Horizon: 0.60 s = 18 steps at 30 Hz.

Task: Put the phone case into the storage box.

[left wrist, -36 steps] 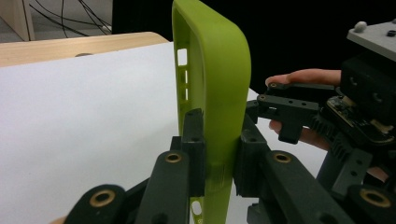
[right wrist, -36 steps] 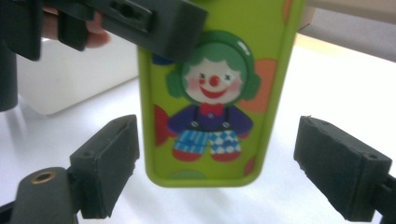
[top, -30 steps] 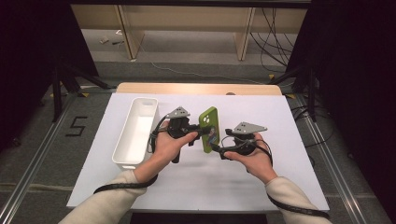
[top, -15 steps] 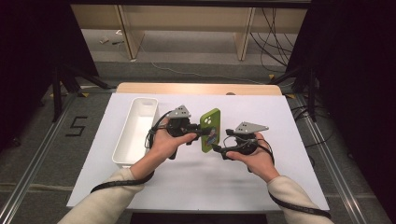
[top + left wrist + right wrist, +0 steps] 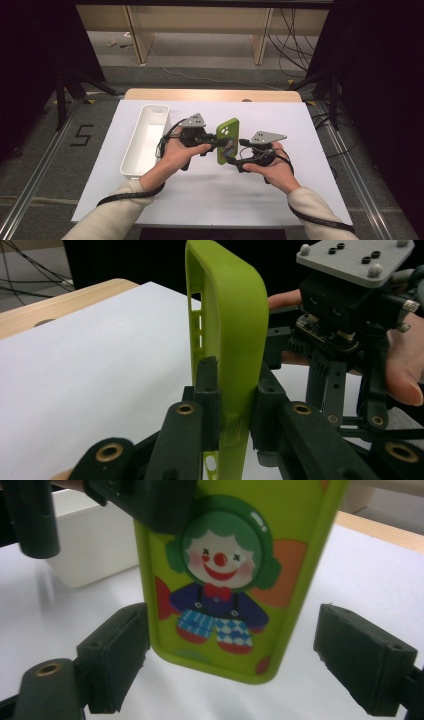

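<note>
Left gripper (image 5: 227, 412): jaws clamped on the edge of the green case (image 5: 227, 340), pads pressed to both faces, case standing upright between them. Same grip seen from above: left gripper (image 5: 212, 143) pinching the case (image 5: 227, 140) from its left side, held just above the table (image 5: 300, 190).

Right gripper (image 5: 232, 665): jaws spread wide, one each side of the case's (image 5: 225, 570) lower end, left pad near or just at the edge (cannot tell if touching), right pad clearly apart with a gap. Not gripping. In the high view, right gripper (image 5: 235, 159) just beside the case's lower right.

Case details: printed face toward the right gripper's camera, clown figure with green hair, red nose, blue top, checked trousers on lime ground with orange patches. Camera cutout at the top end (visible from above). Side button slots on the rim in the left gripper view.

Right gripper body with grey plate (image 5: 357, 262) close behind the case, hand (image 5: 400, 365) wrapped round it.

White bin (image 5: 145, 140) left of the left hand (image 5: 175, 155), long side running away from the person, apart from the case. White bin corner (image 5: 90, 545) also behind the case in the right gripper view.
</note>
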Each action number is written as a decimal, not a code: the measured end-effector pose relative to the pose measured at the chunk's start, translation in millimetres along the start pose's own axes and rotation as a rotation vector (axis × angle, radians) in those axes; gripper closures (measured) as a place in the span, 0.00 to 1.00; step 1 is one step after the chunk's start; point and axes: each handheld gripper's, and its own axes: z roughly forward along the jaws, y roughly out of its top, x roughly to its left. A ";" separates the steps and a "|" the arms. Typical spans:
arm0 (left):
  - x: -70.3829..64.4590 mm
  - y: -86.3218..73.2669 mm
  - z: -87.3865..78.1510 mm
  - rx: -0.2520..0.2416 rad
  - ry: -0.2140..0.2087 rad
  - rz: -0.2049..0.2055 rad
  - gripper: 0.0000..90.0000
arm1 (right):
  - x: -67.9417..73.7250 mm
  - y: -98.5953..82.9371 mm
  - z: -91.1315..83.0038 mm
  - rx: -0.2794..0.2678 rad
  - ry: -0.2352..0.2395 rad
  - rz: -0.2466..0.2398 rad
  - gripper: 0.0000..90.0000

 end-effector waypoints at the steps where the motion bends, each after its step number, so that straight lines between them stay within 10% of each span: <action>1: 0.1 -0.2 0.5 0.003 -0.010 0.003 0.86 | 0.0 -0.1 0.2 -0.003 0.009 -0.003 0.18; 11: -0.4 -2.6 5.2 0.016 -0.053 0.027 0.86 | -2.6 -3.5 3.8 0.006 0.094 -0.019 0.18; 18: 1.2 -4.8 7.1 0.015 -0.060 0.020 0.86 | -11.1 -8.7 4.3 -0.019 0.157 0.070 0.23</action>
